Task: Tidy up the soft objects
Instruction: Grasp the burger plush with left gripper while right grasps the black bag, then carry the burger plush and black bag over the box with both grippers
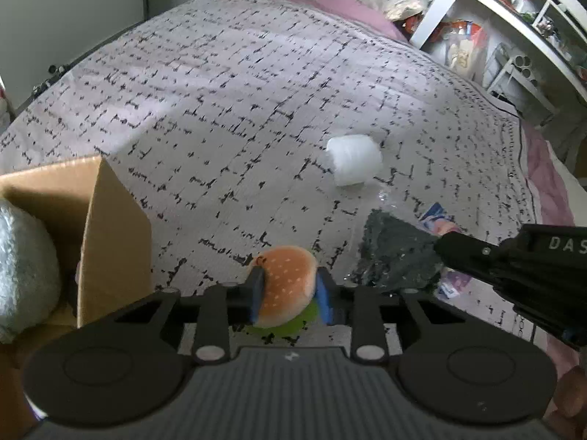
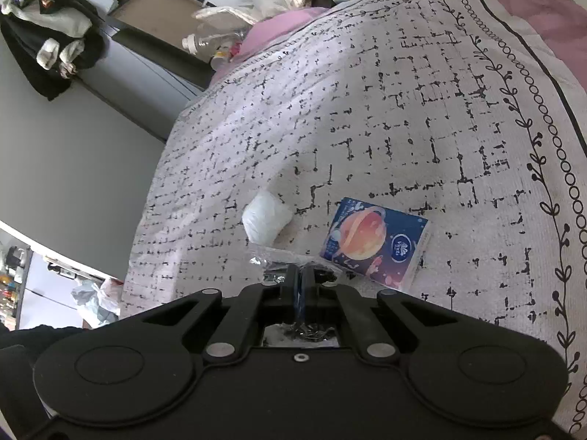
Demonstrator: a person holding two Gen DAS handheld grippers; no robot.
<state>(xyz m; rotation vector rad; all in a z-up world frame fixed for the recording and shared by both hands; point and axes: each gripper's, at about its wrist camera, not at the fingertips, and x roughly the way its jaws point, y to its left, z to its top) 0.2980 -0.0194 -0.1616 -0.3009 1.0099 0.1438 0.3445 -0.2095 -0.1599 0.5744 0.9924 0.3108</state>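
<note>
Nearest the left wrist camera, the left tongs [image 1: 290,299] were closed on a burger plush [image 1: 288,286] — 2 blue pads pressed into its tan bun from either side, and a green layer showed underneath. The plush sat low over the patterned bedspread [image 1: 238,110], though whether it touched the cloth could not be told. Just left of it stood an open cardboard box [image 1: 110,220], with a silvery-grey soft lump [image 1: 25,267] bulging inside at the frame's left edge.

To the right of the plush, the right tongs [image 1: 440,247] reached in from the frame's edge and pinched a dark, glittery packet in clear wrap [image 1: 396,253] by its corner. In the right wrist view those tongs [image 2: 301,286] were fully shut, the fingers together, with the crinkled clear wrap [image 2: 279,260] caught between them. No earlier picture was at hand, so only this grip could be read.

Just beyond the packet lay a blue tissue pack [image 2: 374,244] printed with an orange planet, flat on the bedspread and partly hidden behind the packet in the left view. Farther out, near the middle of the bed, a white roll [image 1: 354,159] rested on its side, apart from the other things.

At the far end a pink cover [image 1: 352,11] edged the bedspread, and white shelving [image 1: 513,22] crowded with small things stood beyond the bed on the right.
</note>
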